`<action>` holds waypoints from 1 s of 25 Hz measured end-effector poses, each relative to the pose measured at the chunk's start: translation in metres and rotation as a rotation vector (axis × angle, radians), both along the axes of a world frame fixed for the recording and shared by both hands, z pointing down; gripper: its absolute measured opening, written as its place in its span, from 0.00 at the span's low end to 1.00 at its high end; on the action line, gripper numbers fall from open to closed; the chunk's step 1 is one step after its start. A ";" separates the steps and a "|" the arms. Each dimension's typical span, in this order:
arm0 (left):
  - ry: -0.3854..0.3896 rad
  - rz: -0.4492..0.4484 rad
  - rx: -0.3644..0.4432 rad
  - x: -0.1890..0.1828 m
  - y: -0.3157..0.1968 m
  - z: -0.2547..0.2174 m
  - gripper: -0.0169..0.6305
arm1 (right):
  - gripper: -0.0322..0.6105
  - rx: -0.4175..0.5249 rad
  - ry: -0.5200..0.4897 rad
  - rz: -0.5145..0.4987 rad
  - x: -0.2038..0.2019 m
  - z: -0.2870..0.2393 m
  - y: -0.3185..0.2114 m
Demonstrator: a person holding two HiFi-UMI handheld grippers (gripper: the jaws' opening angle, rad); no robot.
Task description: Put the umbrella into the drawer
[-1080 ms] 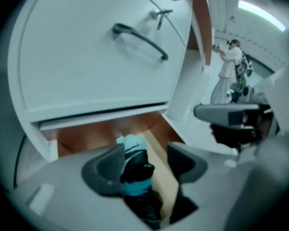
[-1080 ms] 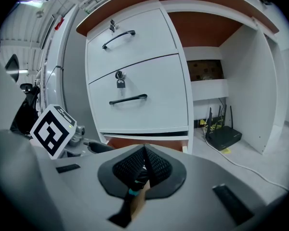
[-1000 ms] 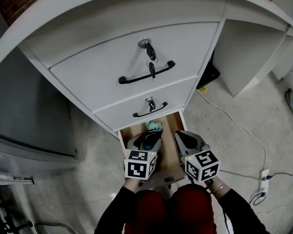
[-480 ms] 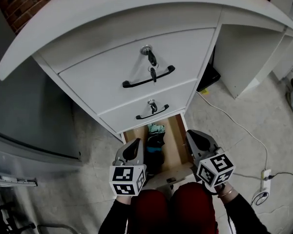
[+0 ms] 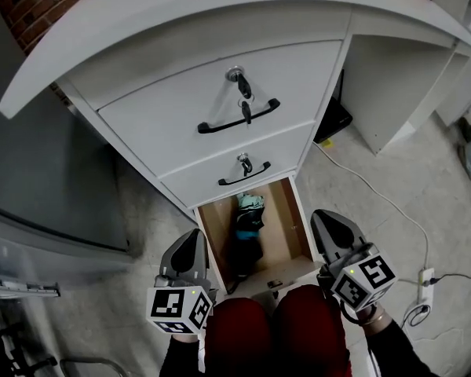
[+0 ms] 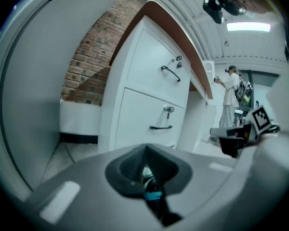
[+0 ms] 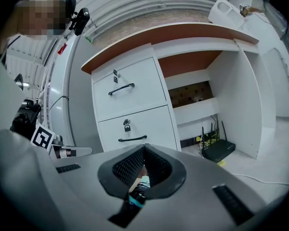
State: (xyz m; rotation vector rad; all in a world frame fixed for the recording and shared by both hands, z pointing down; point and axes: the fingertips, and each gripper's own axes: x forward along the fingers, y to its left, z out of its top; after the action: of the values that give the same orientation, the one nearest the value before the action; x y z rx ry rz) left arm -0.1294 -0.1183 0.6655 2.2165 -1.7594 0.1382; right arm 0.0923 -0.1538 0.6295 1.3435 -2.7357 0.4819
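Note:
A folded black umbrella [image 5: 248,228] with a teal end lies lengthwise inside the open bottom drawer [image 5: 288,228] of the white cabinet. My left gripper [image 5: 192,248] hovers left of the drawer, above the floor, shut and empty. On the drawer's right side my right gripper [image 5: 330,228] is also shut and empty. In the left gripper view the jaws [image 6: 145,151] meet at their tips, and the umbrella [image 6: 152,194] shows only through the slit below them. The right gripper view shows the same: joined tips [image 7: 144,149] with the umbrella [image 7: 138,192] beyond.
Two closed drawers above have black handles [image 5: 239,119] and keys in their locks [image 5: 235,75]. A cable [image 5: 377,195] runs across the floor to a power strip [image 5: 424,283]. A black router [image 7: 219,151] sits under the desk. A person [image 6: 229,98] stands far behind.
Both grippers have risen out of the drawer and spread apart, the left one going left. The left jaws have let go and shut. The umbrella stays lying in the drawer.

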 end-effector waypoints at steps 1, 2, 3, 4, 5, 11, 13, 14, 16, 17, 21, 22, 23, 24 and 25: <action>-0.007 0.000 0.007 -0.001 0.003 -0.003 0.03 | 0.05 0.013 -0.019 0.004 0.002 -0.004 0.001; -0.021 0.001 0.012 -0.003 0.007 -0.006 0.03 | 0.05 0.016 -0.048 0.004 0.003 -0.009 0.003; -0.037 0.002 0.015 -0.003 0.011 -0.008 0.03 | 0.05 0.014 -0.073 0.003 0.002 -0.013 0.005; -0.051 0.004 0.018 -0.004 0.015 -0.010 0.03 | 0.05 0.011 -0.089 0.000 0.002 -0.017 0.006; -0.062 0.007 0.020 -0.004 0.019 -0.012 0.03 | 0.05 0.012 -0.095 -0.004 0.002 -0.019 0.008; -0.080 0.003 0.029 -0.008 0.039 -0.025 0.03 | 0.05 0.043 0.014 -0.009 0.010 -0.018 0.024; -0.068 -0.010 0.037 -0.011 0.044 -0.029 0.03 | 0.05 0.046 -0.031 -0.010 0.008 -0.025 0.029; -0.060 -0.017 0.042 -0.013 0.046 -0.030 0.03 | 0.05 0.047 -0.047 -0.008 0.007 -0.027 0.030; -0.041 -0.029 0.047 -0.015 0.050 -0.031 0.03 | 0.05 0.048 -0.050 -0.005 0.008 -0.027 0.034; -0.030 -0.033 0.048 -0.015 0.052 -0.031 0.03 | 0.05 0.048 -0.040 -0.005 0.009 -0.025 0.036; -0.004 -0.046 0.048 -0.015 0.059 -0.031 0.03 | 0.05 0.036 -0.016 -0.012 0.008 -0.019 0.045; -0.002 -0.048 0.049 -0.015 0.060 -0.031 0.03 | 0.05 0.034 -0.038 -0.015 0.006 -0.022 0.047; -0.002 -0.050 0.050 -0.015 0.062 -0.031 0.03 | 0.05 0.036 -0.053 -0.017 0.003 -0.024 0.048; -0.004 -0.051 0.053 -0.015 0.063 -0.031 0.03 | 0.05 0.041 -0.060 -0.020 0.002 -0.026 0.049; -0.006 -0.052 0.055 -0.015 0.064 -0.032 0.03 | 0.05 0.045 -0.062 -0.023 0.002 -0.026 0.051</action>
State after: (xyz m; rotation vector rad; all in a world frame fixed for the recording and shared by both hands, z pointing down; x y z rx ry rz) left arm -0.1442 -0.0548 0.6338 2.2082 -1.8433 0.0865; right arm 0.0943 -0.1032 0.6032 1.3273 -2.8245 0.4711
